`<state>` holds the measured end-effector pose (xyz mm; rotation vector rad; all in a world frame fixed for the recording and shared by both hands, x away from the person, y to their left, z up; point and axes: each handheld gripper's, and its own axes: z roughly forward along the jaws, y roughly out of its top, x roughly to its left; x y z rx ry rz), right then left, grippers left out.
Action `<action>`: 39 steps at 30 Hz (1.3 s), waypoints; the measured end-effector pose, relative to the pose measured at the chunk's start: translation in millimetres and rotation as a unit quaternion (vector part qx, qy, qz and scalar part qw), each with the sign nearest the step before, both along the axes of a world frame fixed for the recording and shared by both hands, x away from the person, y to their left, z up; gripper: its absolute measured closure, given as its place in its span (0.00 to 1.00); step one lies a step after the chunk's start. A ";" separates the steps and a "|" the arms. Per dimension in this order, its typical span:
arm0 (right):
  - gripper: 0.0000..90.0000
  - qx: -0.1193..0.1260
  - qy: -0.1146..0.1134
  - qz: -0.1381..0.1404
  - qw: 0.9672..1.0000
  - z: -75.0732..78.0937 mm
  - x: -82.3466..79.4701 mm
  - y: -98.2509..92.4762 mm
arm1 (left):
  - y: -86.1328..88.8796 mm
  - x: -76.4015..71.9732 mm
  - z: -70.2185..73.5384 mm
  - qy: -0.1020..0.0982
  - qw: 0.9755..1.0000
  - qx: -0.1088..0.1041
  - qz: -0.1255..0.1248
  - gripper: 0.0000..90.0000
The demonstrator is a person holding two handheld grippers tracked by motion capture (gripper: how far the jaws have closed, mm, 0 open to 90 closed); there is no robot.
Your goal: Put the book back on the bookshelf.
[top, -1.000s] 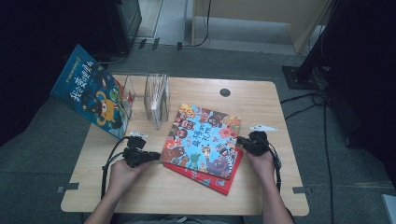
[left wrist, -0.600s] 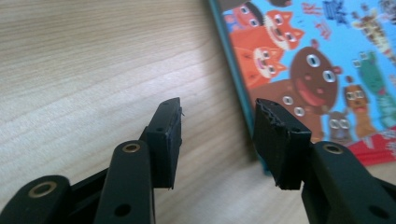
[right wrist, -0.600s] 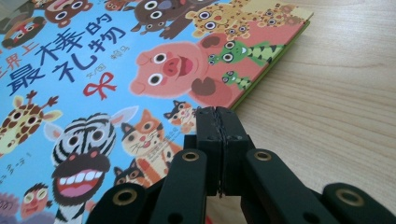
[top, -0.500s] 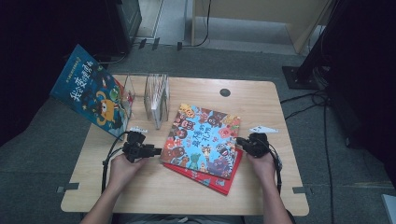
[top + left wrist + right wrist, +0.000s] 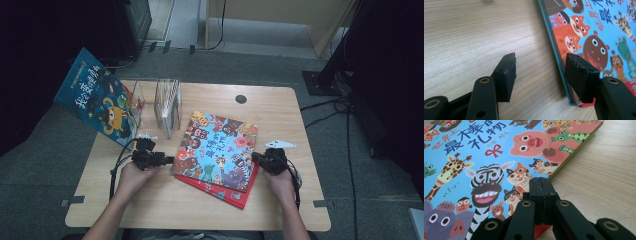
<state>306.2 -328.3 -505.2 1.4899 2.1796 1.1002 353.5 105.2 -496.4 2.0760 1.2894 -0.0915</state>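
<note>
- Left gripper (image 5: pixel 540 67) — jaws just been opening, nothing between them, beside the animal book's (image 5: pixel 217 147) left edge.
- Right gripper (image 5: pixel 540 182) — jaws pressed together, empty, over that book's right edge.

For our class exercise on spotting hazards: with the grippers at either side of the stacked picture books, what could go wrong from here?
1. The left gripper stands open, its jaws having just been opening, at the edge of the blue animal-cover picture book; closing could also catch the red book underneath.
2. The right gripper is shut, resting over the cover; pushing may slide the top book.
3. The tilted blue book might topple if the wooden table is jolted.
</note>
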 end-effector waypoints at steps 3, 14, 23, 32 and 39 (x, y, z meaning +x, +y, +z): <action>1.00 0.000 0.002 0.000 1.000 -0.6 -1.8 0.4 | -4.0 6.9 4.4 0.000 1.000 -0.008 -0.008 0.43; 1.00 -0.003 0.001 -0.003 1.000 -1.5 -7.2 2.4 | -23.1 33.4 9.2 0.013 0.999 -0.014 -0.045 0.32; 1.00 -0.001 0.000 -0.004 1.000 -1.9 -7.5 2.6 | -33.8 37.3 7.0 0.018 0.998 -0.015 -0.055 0.35; 1.00 -0.002 -0.002 -0.003 1.000 -2.3 -7.0 3.7 | -40.8 39.3 3.9 0.025 0.998 -0.010 -0.060 0.36; 1.00 -0.005 -0.009 0.003 1.000 -2.9 -4.6 10.6 | -40.7 40.5 2.0 0.034 0.998 -0.006 -0.060 0.36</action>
